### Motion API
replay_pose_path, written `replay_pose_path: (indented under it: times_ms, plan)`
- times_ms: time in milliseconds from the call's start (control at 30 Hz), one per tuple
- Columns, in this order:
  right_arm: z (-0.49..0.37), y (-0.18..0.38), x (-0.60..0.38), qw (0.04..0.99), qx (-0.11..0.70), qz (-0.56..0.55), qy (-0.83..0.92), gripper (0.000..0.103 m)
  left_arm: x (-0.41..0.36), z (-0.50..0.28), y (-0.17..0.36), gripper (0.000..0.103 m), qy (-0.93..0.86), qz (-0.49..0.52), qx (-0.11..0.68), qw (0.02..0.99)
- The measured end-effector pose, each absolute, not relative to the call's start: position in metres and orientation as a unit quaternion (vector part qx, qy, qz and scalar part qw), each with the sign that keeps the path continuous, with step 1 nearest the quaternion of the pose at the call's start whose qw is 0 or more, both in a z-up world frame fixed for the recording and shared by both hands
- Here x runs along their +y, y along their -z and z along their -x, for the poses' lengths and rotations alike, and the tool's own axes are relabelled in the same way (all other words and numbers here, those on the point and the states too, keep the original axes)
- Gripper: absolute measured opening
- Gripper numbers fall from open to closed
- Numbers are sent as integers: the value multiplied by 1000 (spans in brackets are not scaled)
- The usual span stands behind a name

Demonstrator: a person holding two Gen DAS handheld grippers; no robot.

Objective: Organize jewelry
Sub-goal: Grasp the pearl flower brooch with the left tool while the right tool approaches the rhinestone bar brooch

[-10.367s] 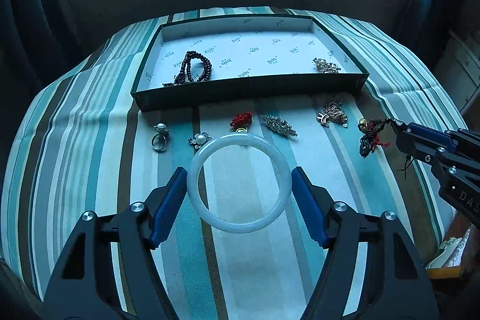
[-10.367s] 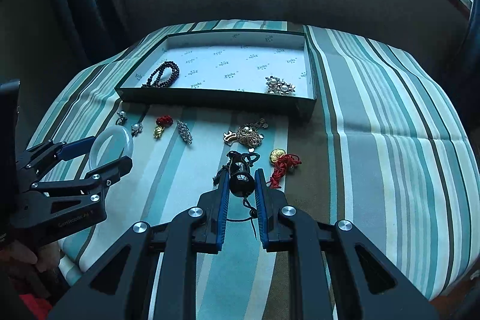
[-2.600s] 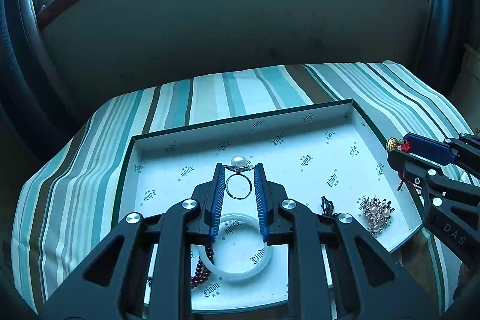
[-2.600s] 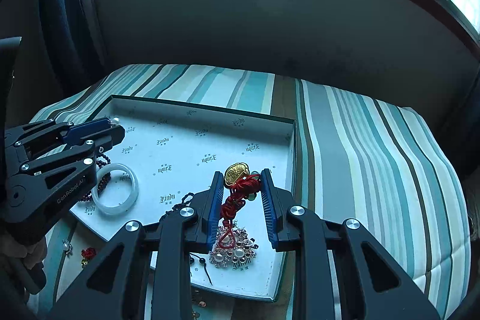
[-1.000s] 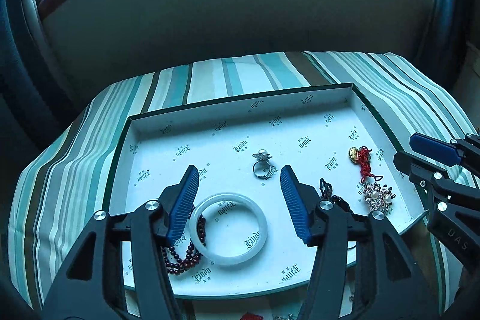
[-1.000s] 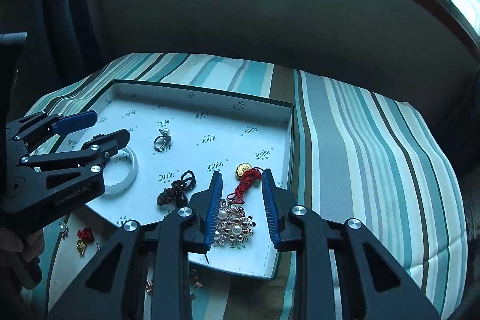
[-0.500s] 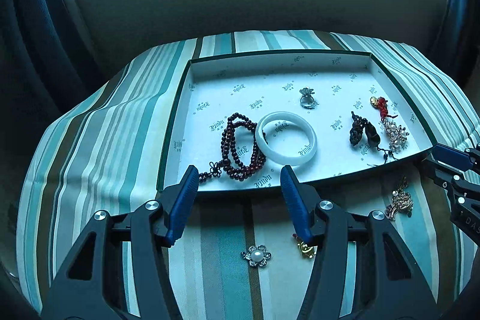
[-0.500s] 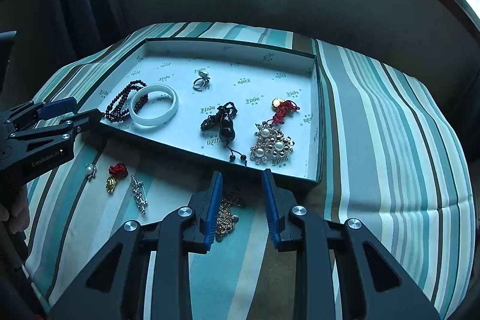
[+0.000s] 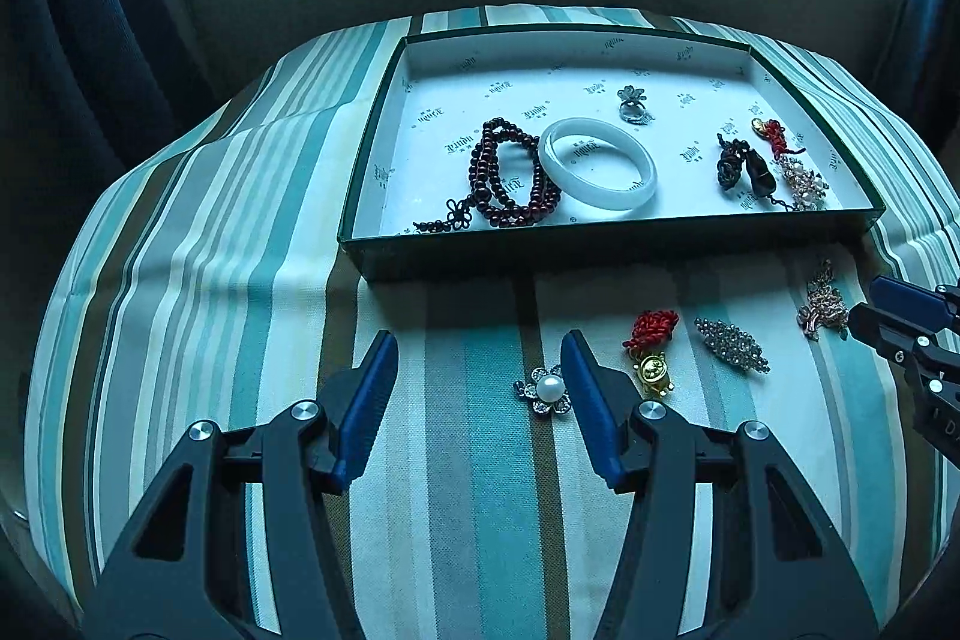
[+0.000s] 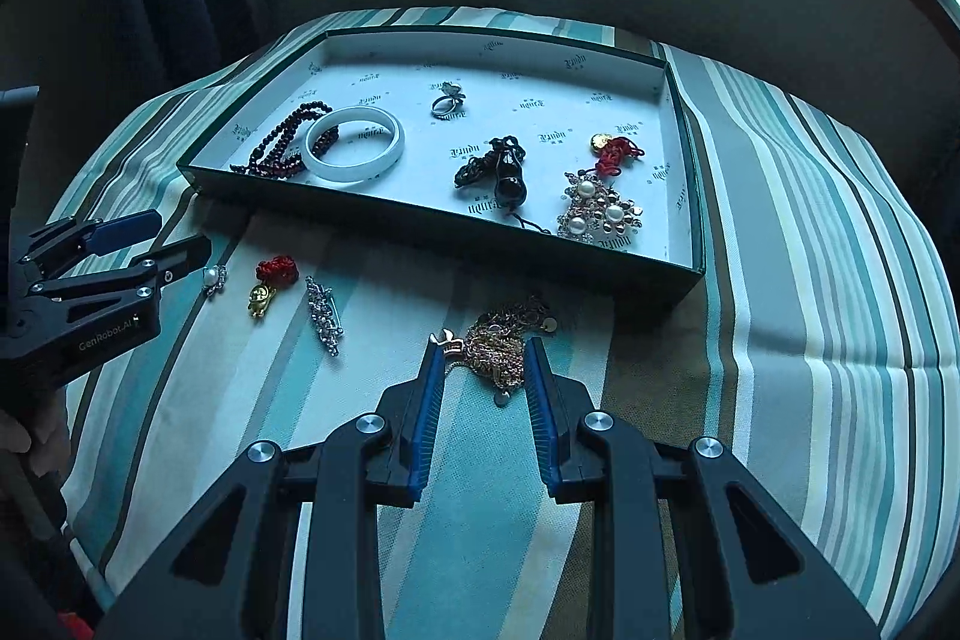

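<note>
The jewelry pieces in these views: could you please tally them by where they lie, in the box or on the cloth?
In the box: 6
On the striped cloth: 4
Total: 10

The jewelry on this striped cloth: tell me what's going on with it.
A person holding a two-finger tool in each hand is sorting jewelry into the green tray. A bead bracelet, white bangle, ring and several charms already lie inside. The left tool hangs open over the pearl flower pin; the right tool hangs open around the gold brooch, not gripping. A red-knot charm and a crystal pin wait on the cloth.
</note>
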State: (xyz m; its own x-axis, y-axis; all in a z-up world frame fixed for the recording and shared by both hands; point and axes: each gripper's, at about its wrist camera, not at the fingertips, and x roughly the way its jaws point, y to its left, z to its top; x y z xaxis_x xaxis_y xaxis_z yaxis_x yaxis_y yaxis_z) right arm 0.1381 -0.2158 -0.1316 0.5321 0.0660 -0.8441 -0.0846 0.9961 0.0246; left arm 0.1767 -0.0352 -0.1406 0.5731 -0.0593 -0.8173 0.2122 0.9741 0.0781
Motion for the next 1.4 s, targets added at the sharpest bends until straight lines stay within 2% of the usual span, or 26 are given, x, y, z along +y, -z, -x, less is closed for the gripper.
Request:
replay_pose_path:
  times_ms: [700, 767, 833, 1067, 1100, 1400]
  plan:
    - [-140, 140, -218, 869, 493, 3, -50, 28, -43, -173, 156, 56, 96, -94, 476, 869]
    - [-140, 141, -218, 868, 494, 3, -51, 28, -43, -174, 157, 54, 99, -93, 477, 868]
    - [-140, 142, -218, 868, 494, 3, -51, 28, -42, -176, 159, 44, 107, -86, 480, 867]
    - [-140, 143, -217, 868, 495, 4, -52, 28, -41, -179, 159, 26, 140, -73, 479, 863]
    - [-140, 144, -217, 867, 496, 3, -51, 28, -41, -179, 158, 21, 145, -75, 478, 863]
    - [-140, 142, -219, 868, 495, 0, -46, 28, -41, -177, 158, 21, 145, -78, 475, 864]
